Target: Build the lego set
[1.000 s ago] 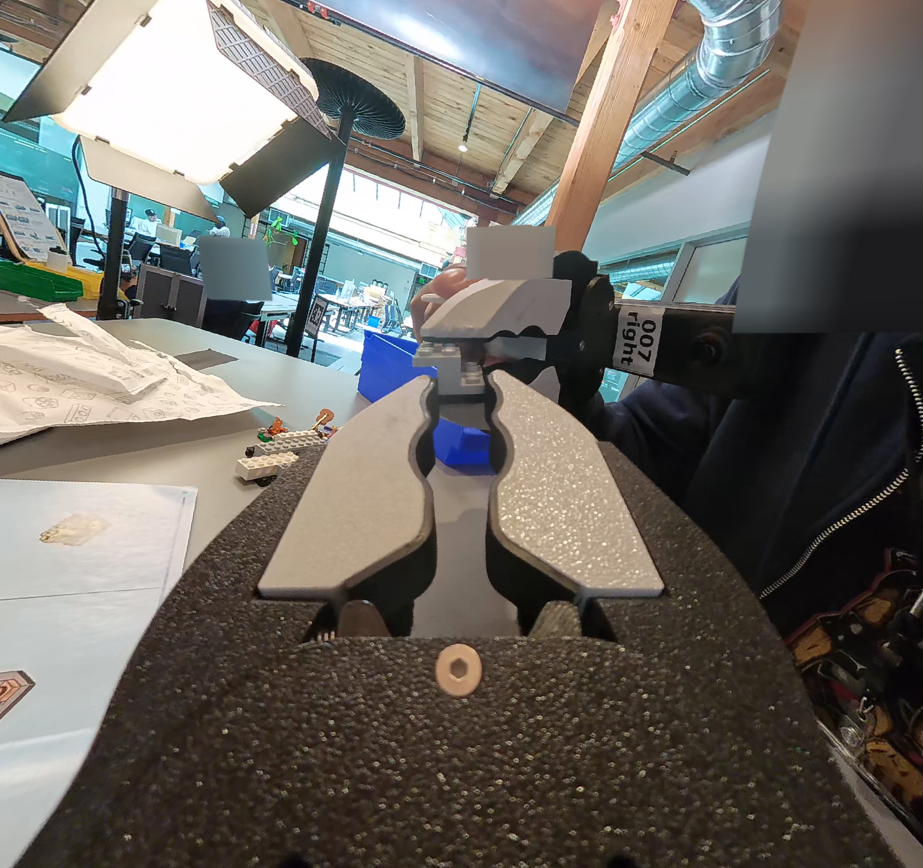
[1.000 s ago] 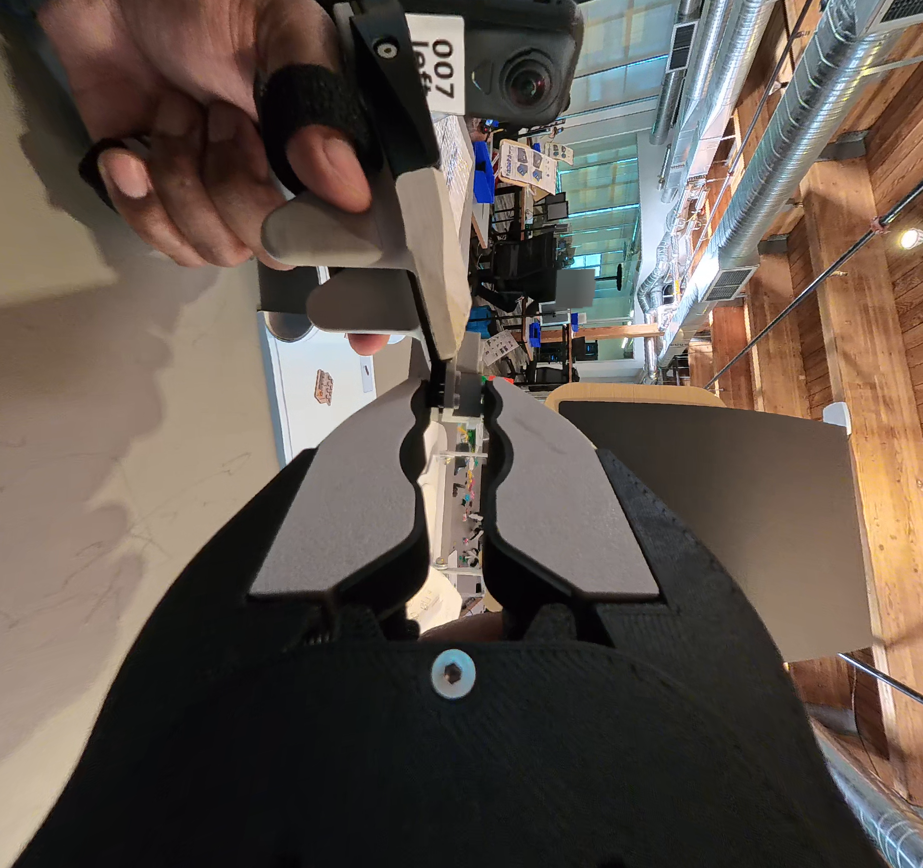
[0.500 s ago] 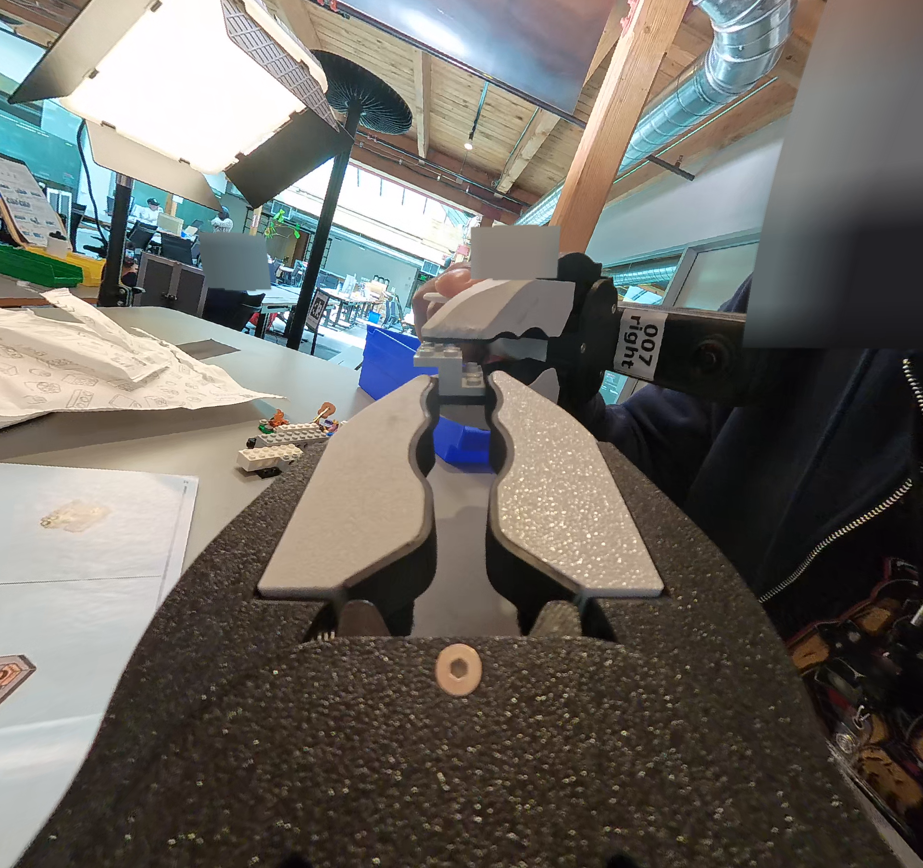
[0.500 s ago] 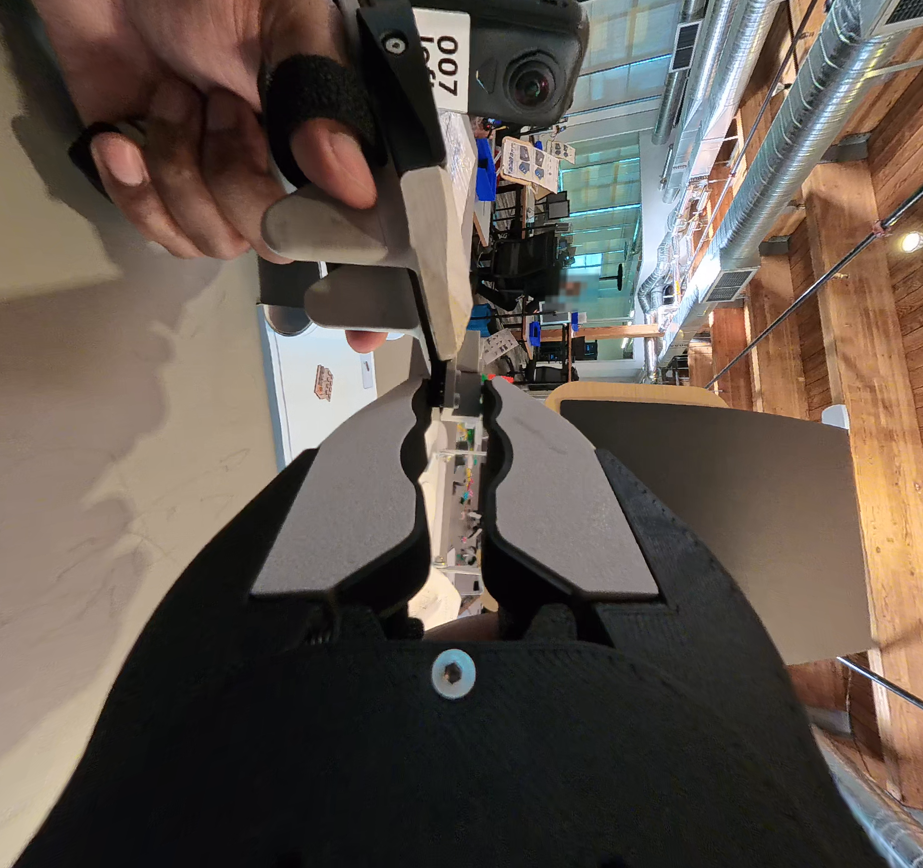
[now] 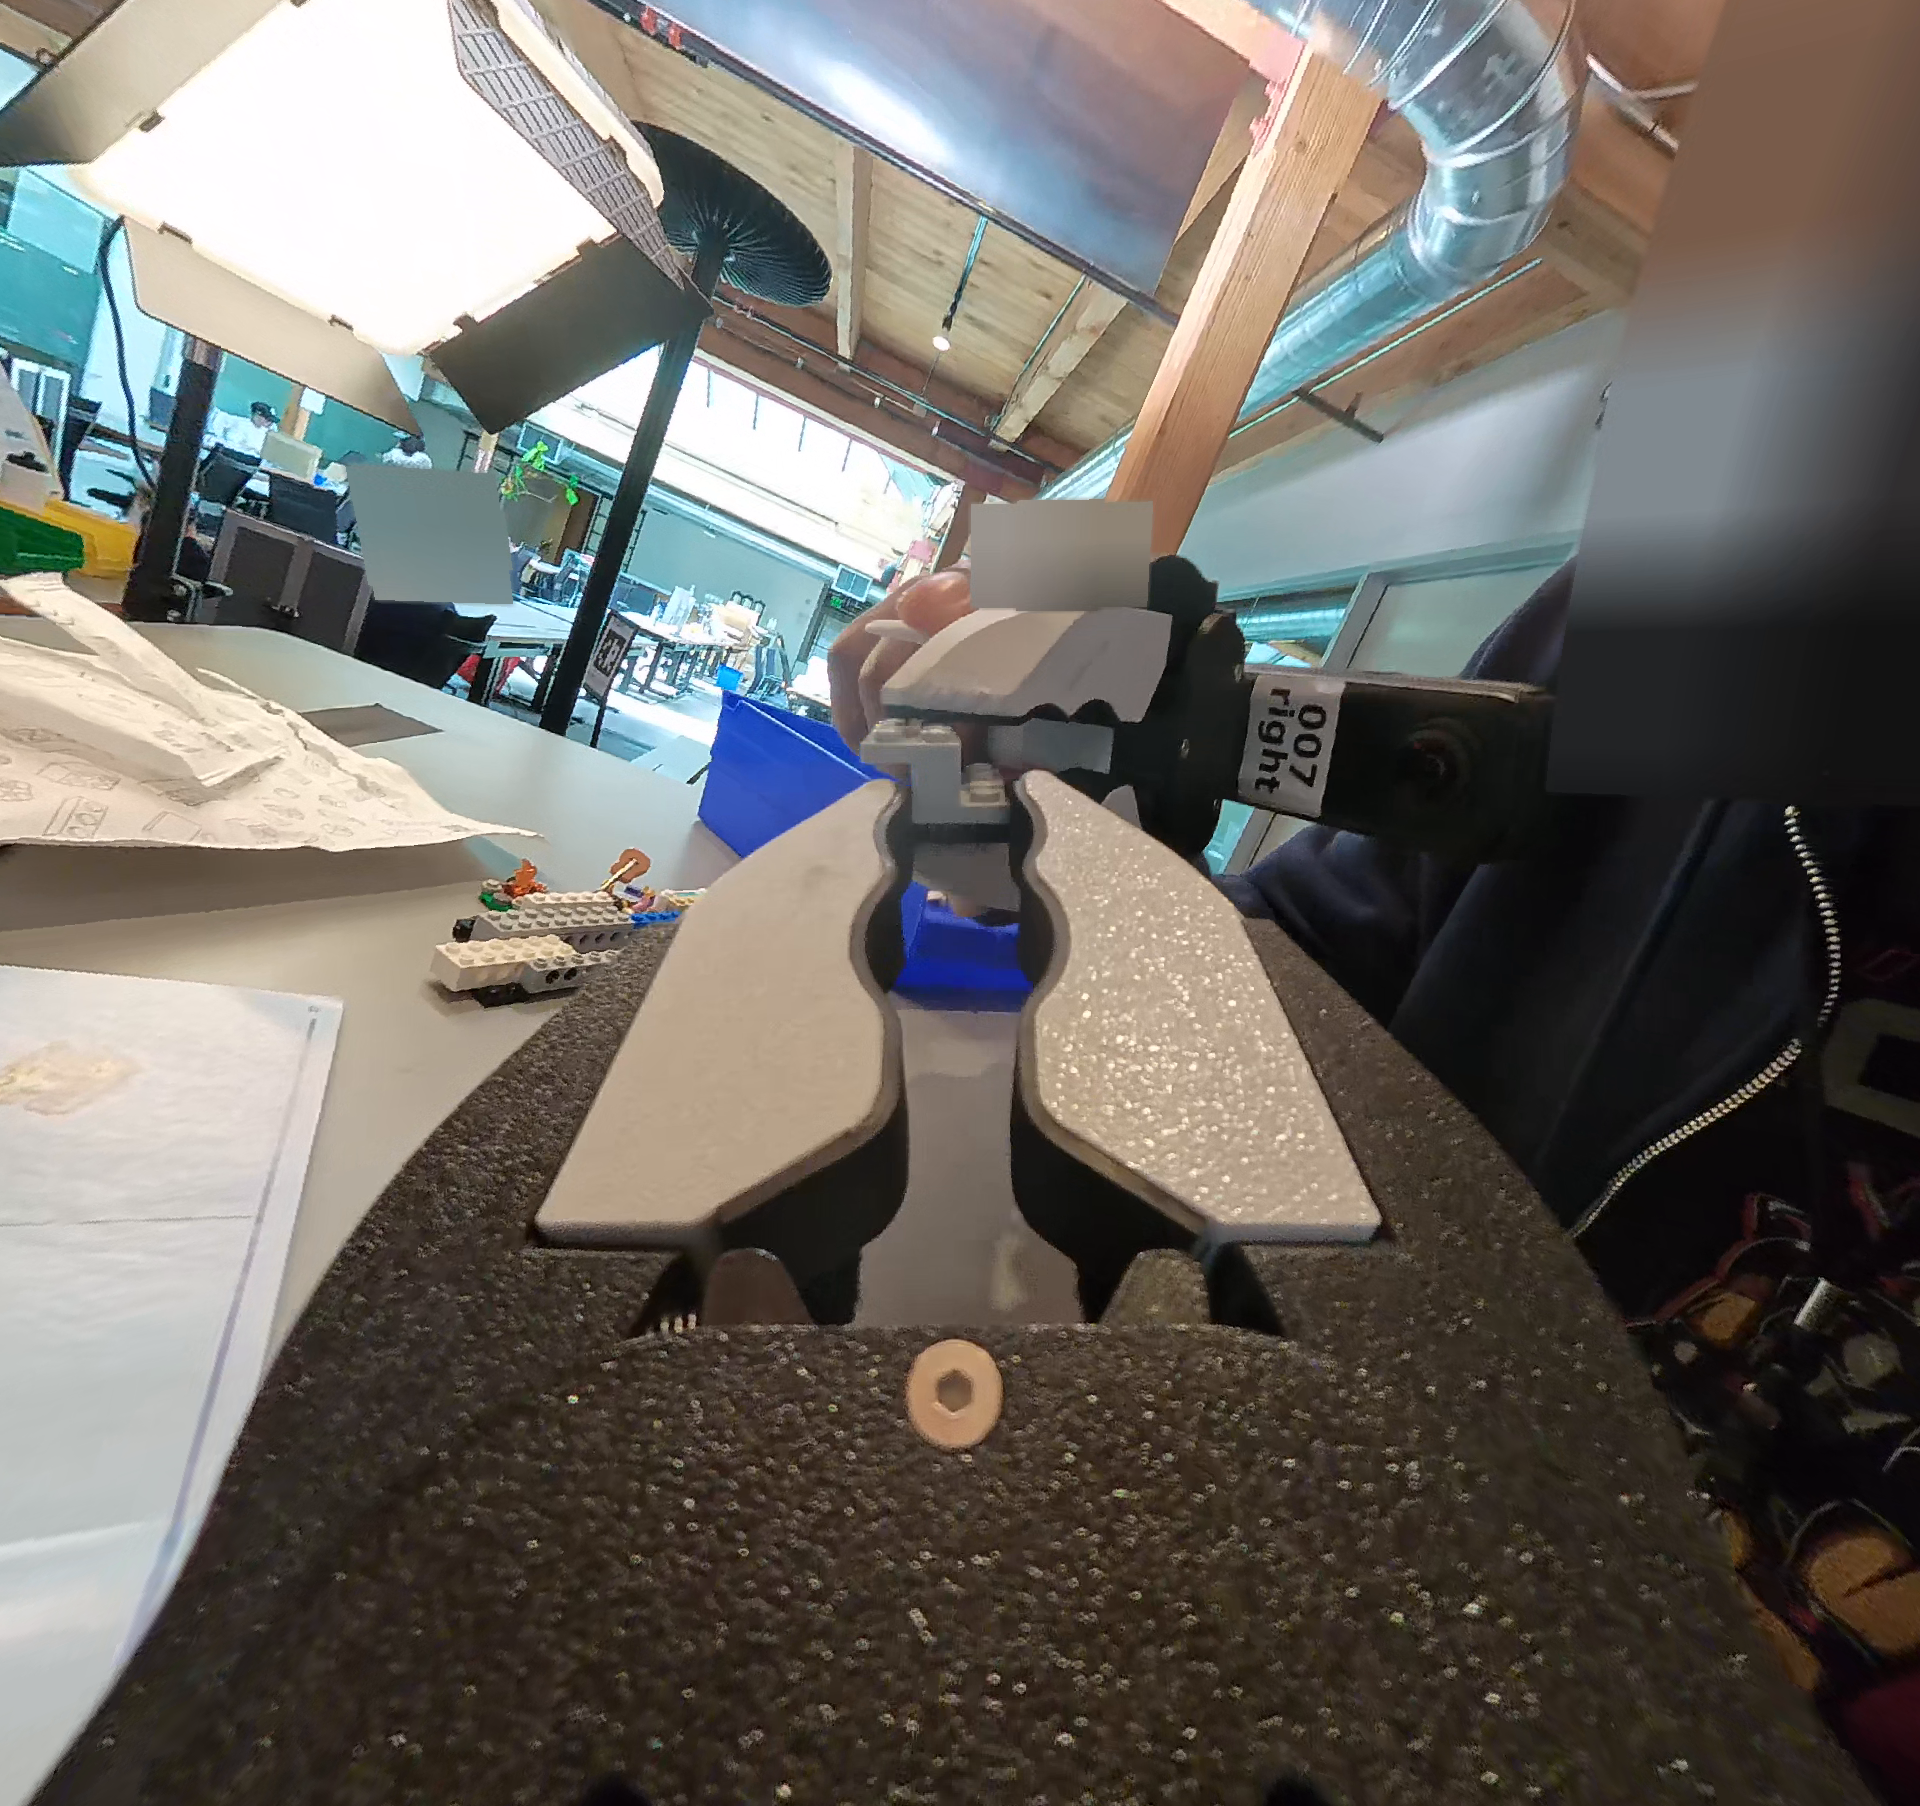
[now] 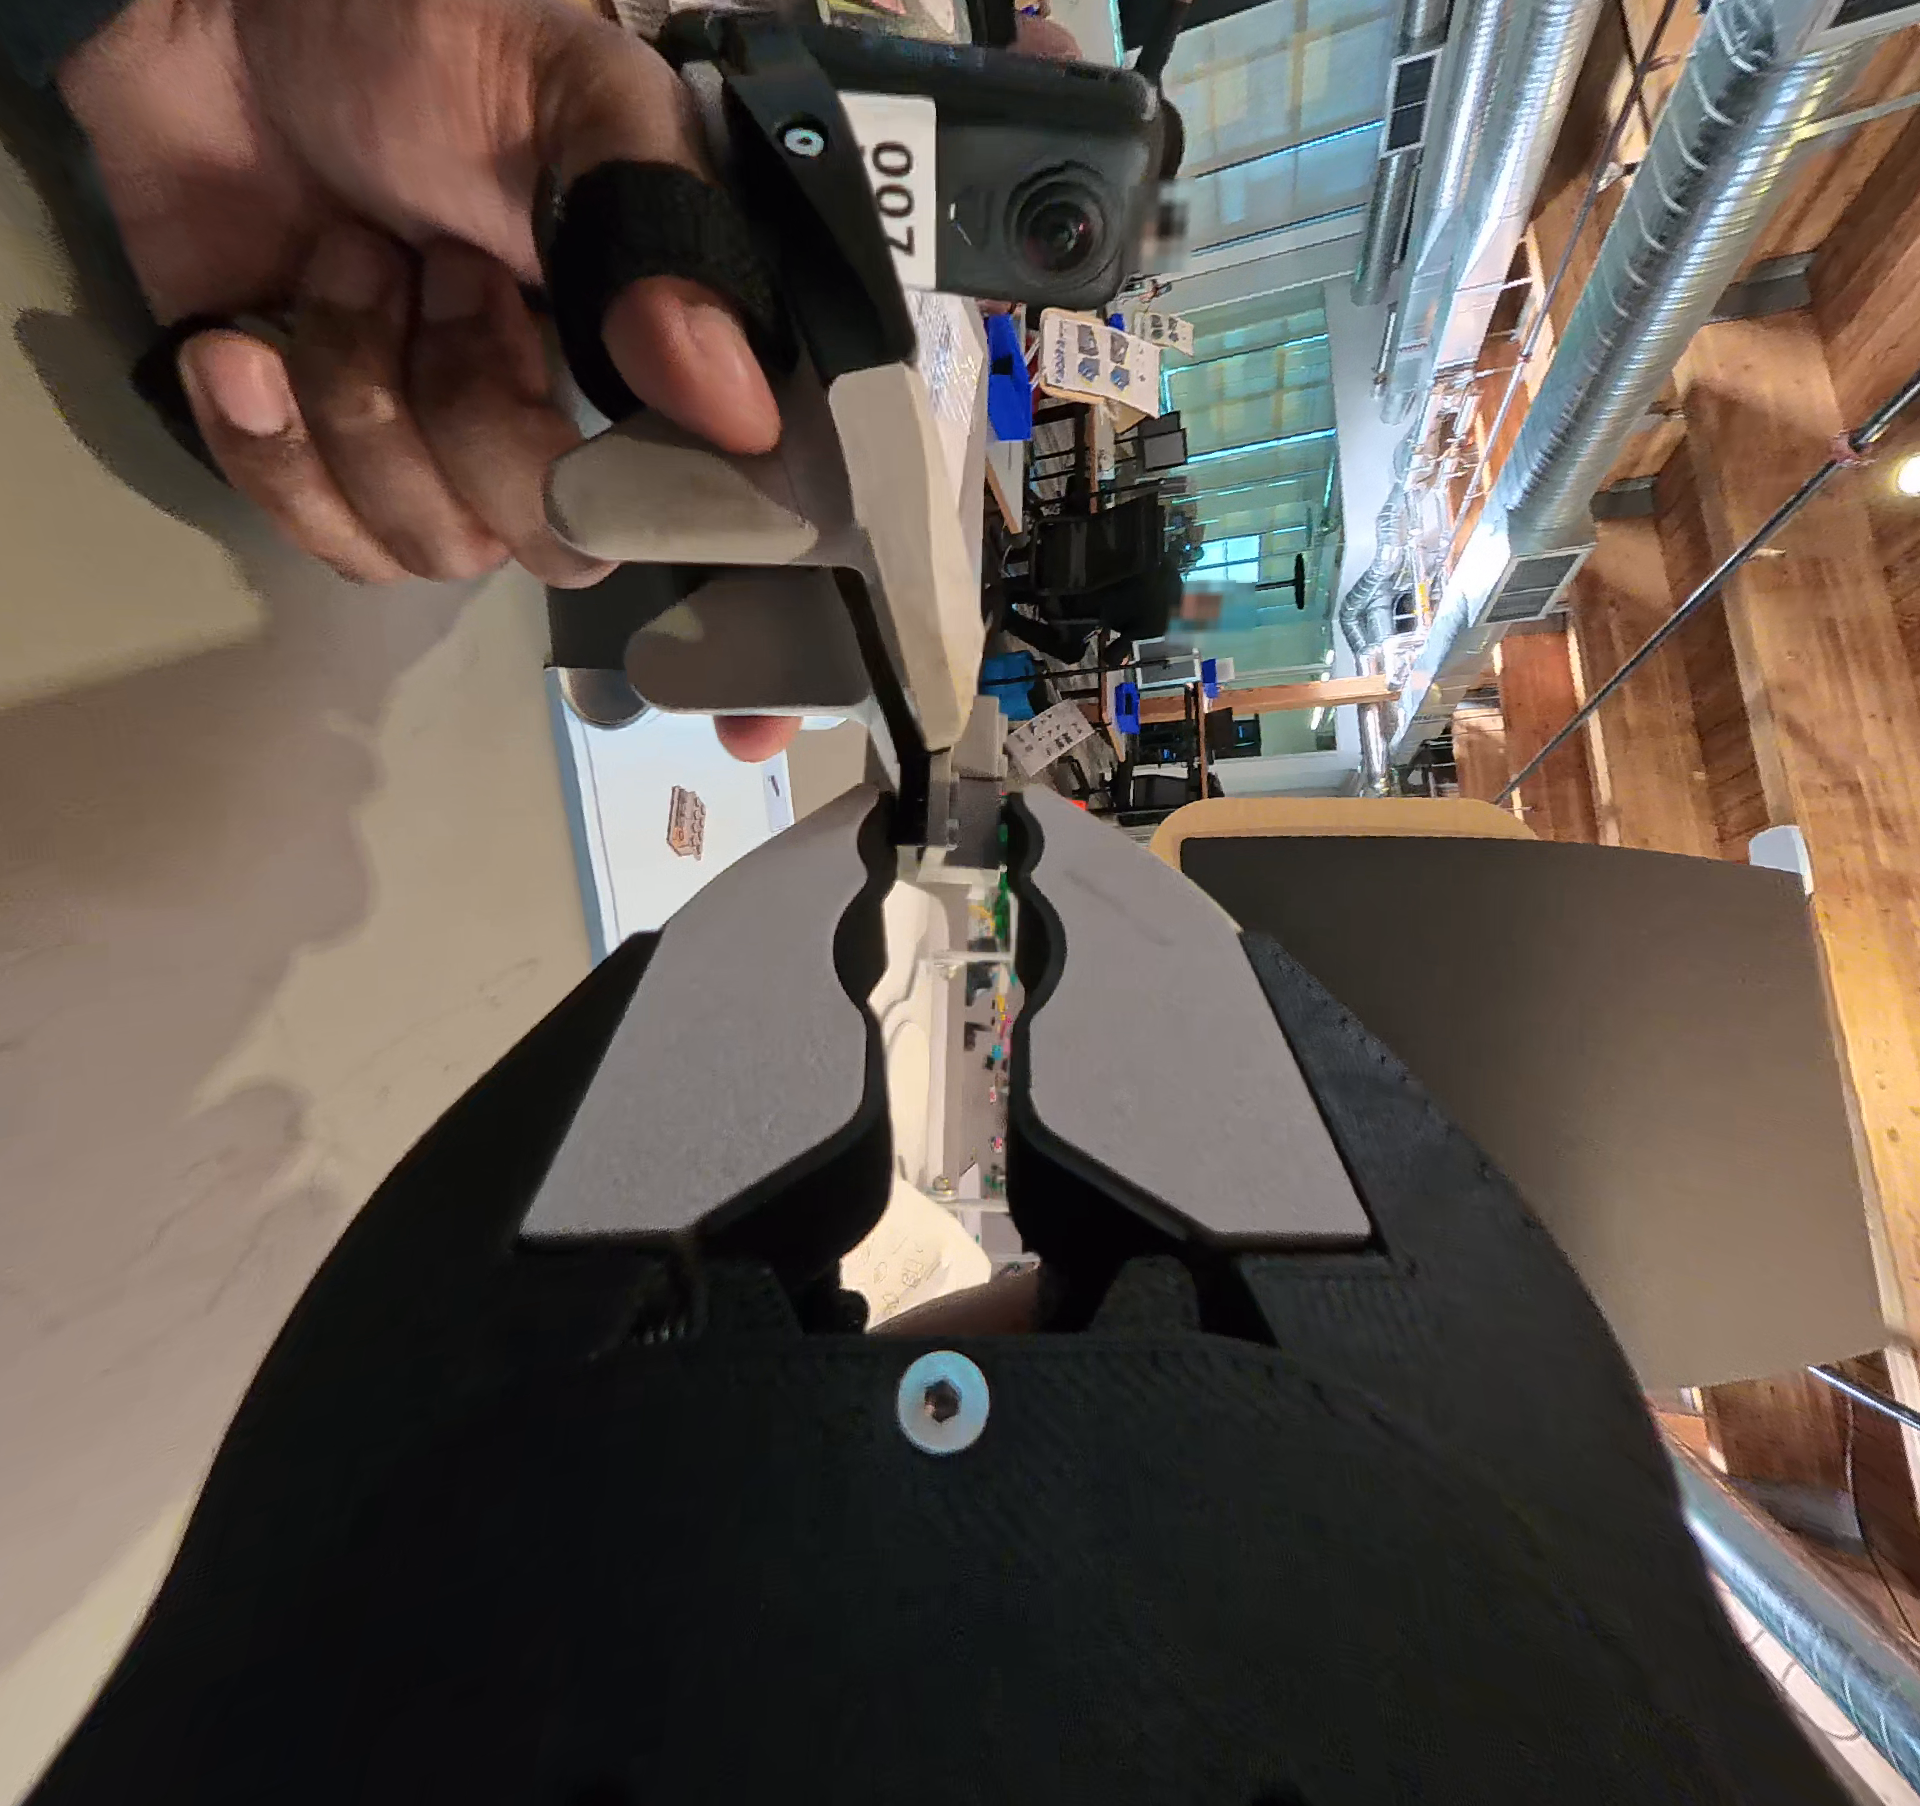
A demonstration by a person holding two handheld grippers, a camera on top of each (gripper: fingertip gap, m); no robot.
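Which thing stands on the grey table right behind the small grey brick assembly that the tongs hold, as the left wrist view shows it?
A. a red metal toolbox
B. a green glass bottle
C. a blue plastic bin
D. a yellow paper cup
C: a blue plastic bin shows on the grey table just behind the small grey brick assembly between the tongs.

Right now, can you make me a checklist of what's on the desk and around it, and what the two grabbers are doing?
Surface: grey table, mostly bare near the middle.
Job's things: grey brick piece, gripped from both sides; white brick model lying on the table.
Clutter: crumpled paper, printed sheet, blue bin.
Grippers: left gripper jaws shut on the grey brick piece; right gripper jaws shut on it too.
Cables: nothing seen.
Surroundings: lamp panel, wooden post, silver duct.
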